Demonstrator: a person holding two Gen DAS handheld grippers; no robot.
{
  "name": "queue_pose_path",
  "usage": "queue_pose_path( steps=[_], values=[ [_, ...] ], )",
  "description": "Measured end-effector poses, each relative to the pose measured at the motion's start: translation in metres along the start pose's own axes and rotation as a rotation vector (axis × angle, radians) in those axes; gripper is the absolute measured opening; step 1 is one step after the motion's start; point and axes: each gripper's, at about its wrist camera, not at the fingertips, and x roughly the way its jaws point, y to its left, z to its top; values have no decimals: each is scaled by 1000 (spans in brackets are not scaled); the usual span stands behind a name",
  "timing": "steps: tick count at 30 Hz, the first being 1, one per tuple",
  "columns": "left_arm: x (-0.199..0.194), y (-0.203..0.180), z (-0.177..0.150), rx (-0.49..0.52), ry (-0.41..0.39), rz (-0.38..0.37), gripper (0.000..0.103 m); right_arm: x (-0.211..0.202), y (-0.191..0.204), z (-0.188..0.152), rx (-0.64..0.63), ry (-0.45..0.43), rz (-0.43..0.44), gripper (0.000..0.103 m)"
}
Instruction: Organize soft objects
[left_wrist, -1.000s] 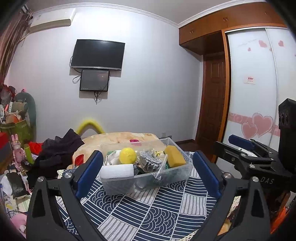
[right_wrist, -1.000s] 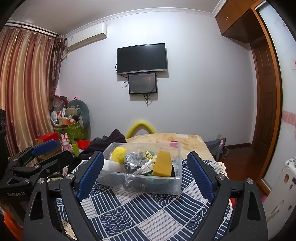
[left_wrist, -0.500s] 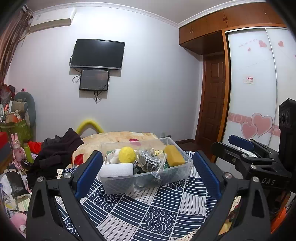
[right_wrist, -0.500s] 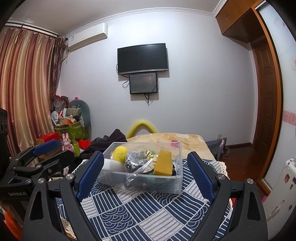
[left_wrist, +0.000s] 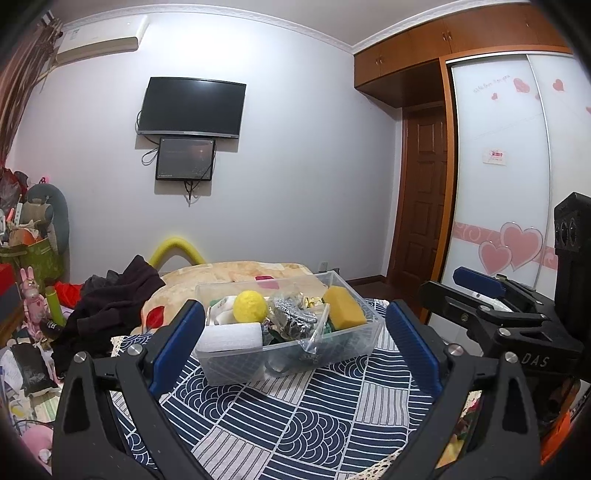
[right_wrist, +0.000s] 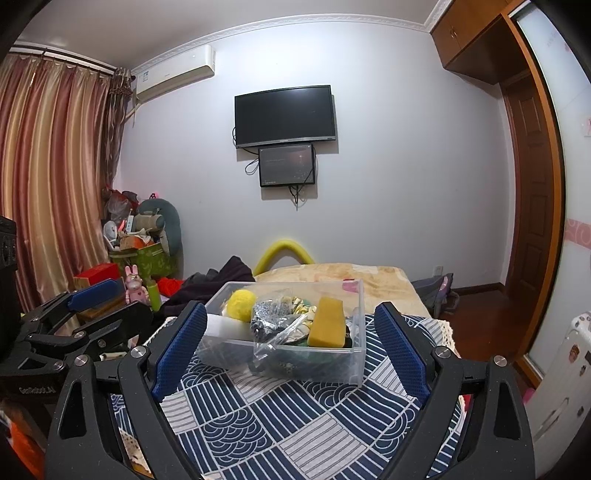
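Observation:
A clear plastic bin (left_wrist: 332, 352) (right_wrist: 332, 363) stands on the blue-and-white patterned tablecloth (left_wrist: 295, 417) (right_wrist: 280, 417). In it lie a yellow fuzzy ball (left_wrist: 250, 306) (right_wrist: 241, 303), a yellow sponge block (left_wrist: 343, 312) (right_wrist: 327, 322), a white foam roll (left_wrist: 229, 336) and a crinkled clear bag of dark stuff (left_wrist: 295, 321) (right_wrist: 275, 321). My left gripper (left_wrist: 293, 343) is open and empty, held before the bin. My right gripper (right_wrist: 290, 345) is open and empty too, also before the bin. Each gripper shows in the other's view, the right one (left_wrist: 491, 299) and the left one (right_wrist: 85, 314).
Behind the table is a bed with a beige blanket (left_wrist: 236, 271) and dark clothes (left_wrist: 110, 295). Cluttered boxes and toys (right_wrist: 136, 254) stand at the left by the curtain. A wardrobe with heart-patterned sliding doors (left_wrist: 509, 206) and a wooden door (left_wrist: 421, 206) are at the right.
Both views have shifted only slightly; the grippers stay open and empty in front of the bin. Nothing in the bin has moved.

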Motion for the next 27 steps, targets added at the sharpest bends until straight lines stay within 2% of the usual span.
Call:
queue_pose_path(
  steps=[5, 27],
  values=[
    [2, 3, 1, -17, 6, -4, 102, -1, 0, -1, -1, 1, 1, 92],
    [5, 6, -2, -38, 35, -15, 103, -1, 2, -5, 5, 11, 3, 93]
  ],
)
